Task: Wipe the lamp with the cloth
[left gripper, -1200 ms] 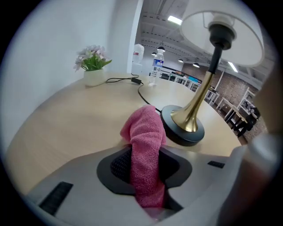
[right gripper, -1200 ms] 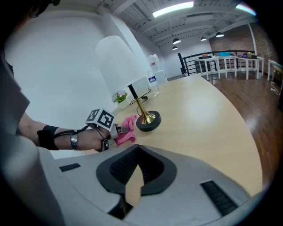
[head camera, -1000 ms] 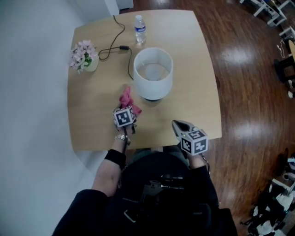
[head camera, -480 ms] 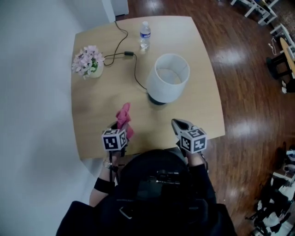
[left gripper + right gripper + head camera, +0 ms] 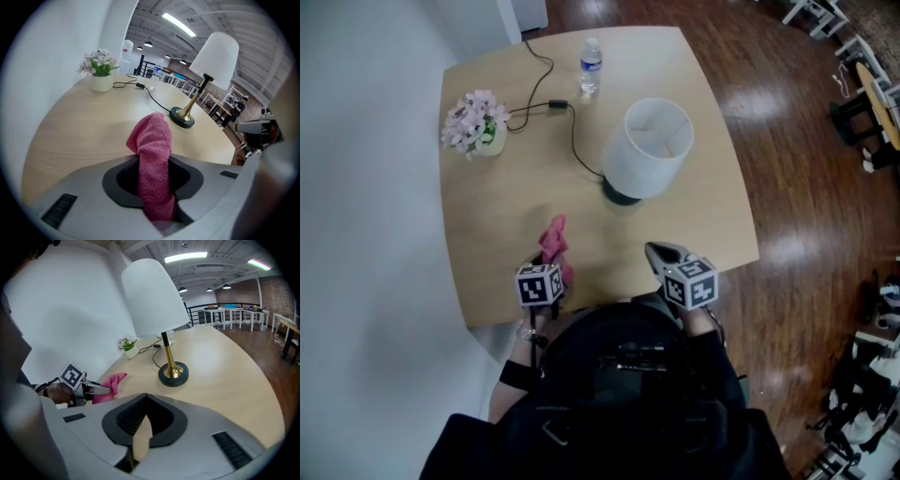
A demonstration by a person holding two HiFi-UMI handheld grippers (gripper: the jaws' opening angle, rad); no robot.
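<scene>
My left gripper (image 5: pixel 153 187) pinches a pink cloth (image 5: pixel 152 140), which pokes up out of its jaws over the near edge of the bench (image 5: pixel 487 216). Beside it, my right gripper (image 5: pixel 140 430) is pressed together with nothing in it. The lamp (image 5: pixel 649 150) stands upright well beyond both, its cord (image 5: pixel 573 141) trailing toward a pot of flowers (image 5: pixel 474 124) and a water bottle (image 5: pixel 590 66).

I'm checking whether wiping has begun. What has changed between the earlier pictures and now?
The left gripper, still clamped on the pink terry cloth, has drawn back from the white-shaded brass table lamp toward the near edge of the light wooden table. Nothing was taken or let go. The right gripper stays shut and empty; the lamp, the pot of pale flowers and the clear water bottle have not moved.
</scene>
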